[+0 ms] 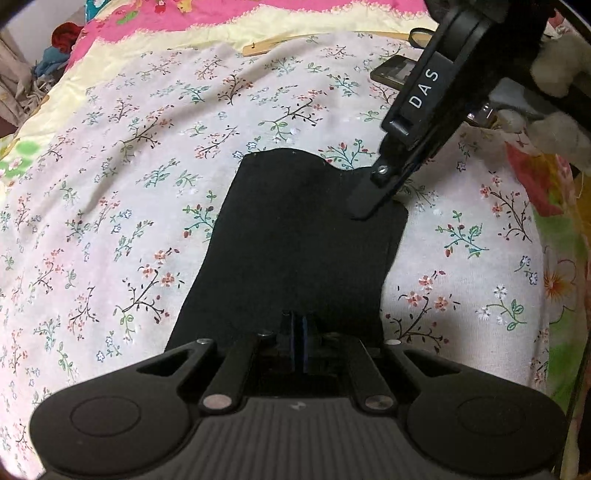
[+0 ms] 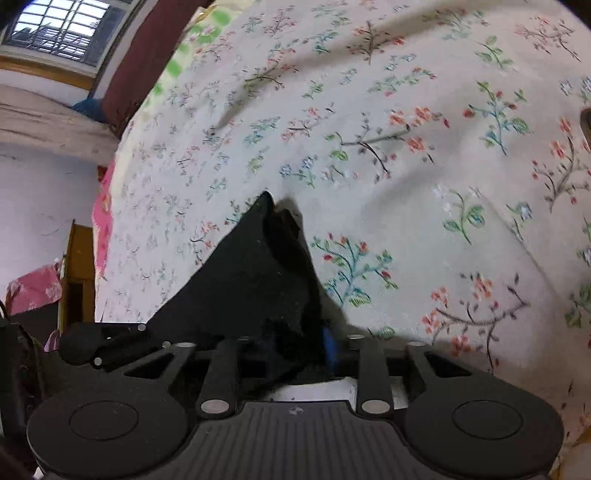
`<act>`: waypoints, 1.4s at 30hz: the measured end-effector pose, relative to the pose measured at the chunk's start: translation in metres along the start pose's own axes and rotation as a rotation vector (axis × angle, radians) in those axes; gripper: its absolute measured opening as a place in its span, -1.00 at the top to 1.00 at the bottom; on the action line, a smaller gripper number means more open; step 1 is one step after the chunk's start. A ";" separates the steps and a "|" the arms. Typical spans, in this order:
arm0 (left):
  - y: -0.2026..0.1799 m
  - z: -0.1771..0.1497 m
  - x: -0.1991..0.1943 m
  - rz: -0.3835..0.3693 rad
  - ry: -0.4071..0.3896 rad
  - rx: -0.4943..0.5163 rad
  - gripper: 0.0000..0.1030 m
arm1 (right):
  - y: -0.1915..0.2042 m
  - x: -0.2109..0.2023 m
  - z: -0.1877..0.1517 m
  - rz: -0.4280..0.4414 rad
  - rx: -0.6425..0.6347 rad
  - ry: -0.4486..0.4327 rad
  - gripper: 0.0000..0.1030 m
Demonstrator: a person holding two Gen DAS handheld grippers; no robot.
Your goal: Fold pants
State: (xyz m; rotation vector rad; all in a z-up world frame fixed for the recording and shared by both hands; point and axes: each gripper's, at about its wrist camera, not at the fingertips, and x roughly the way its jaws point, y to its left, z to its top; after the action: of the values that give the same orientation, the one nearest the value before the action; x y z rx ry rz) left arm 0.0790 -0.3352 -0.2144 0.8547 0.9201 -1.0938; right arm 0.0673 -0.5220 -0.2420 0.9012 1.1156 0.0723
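Black pants [image 1: 291, 236] lie mid-bed on the floral sheet [image 1: 122, 192], folded into a narrow dark strip running from near edge toward far; far end has a wavy edge w/ a small notch on the right.

Left tool [image 1: 297, 345]: jaws nearly closed, blue pads almost together, near end of the pants pinched btwn them. Fabric runs flat away from the tips.

Right tool [image 1: 369, 206] comes in from upper right in left wrist view, "DAS" printed on its body, tip down on the far-right corner of the pants. In right wrist view the right tool [image 2: 321, 350] is closed on black fabric: cloth bunches up btwn the fingers and rises to a peak just in front of the cam, blue pad [image 2: 330, 349] showing beside it. Frame is motion-blurred, so fine detail of the grip is soft.

Around:
- sheet is pale w/ small flower sprigs, a few wrinkles far left
- pink/yellow blanket [image 1: 207, 18] along far side of bed
- thin wooden stick [image 1: 280, 44] + small dark flat device [image 1: 391, 72] on the sheet, far right, well apart from the pants
- white fluffy thing [image 1: 554, 74] at right edge, behind the right tool; can't tell what it is
- window [image 2: 62, 29] w/ grille upper left in right wrist view, dark red curtain [image 2: 147, 59] beside it
- yellow wooden furniture [image 2: 79, 273] left of the bed
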 end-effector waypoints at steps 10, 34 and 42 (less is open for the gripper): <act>-0.020 0.019 -0.008 -0.067 -0.094 0.114 0.77 | 0.039 -0.045 -0.023 0.117 0.000 -0.041 1.00; -0.024 0.033 -0.015 -0.149 -0.113 0.077 0.46 | -0.028 -0.043 -0.014 0.102 0.069 -0.016 0.90; -0.053 0.035 -0.006 -0.044 -0.147 0.175 0.19 | -0.019 -0.024 -0.006 0.213 0.093 -0.012 0.64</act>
State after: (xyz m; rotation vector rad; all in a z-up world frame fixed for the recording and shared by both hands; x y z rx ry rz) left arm 0.0334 -0.3775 -0.2020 0.8868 0.7312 -1.2714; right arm 0.0439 -0.5420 -0.2379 1.1010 1.0149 0.1913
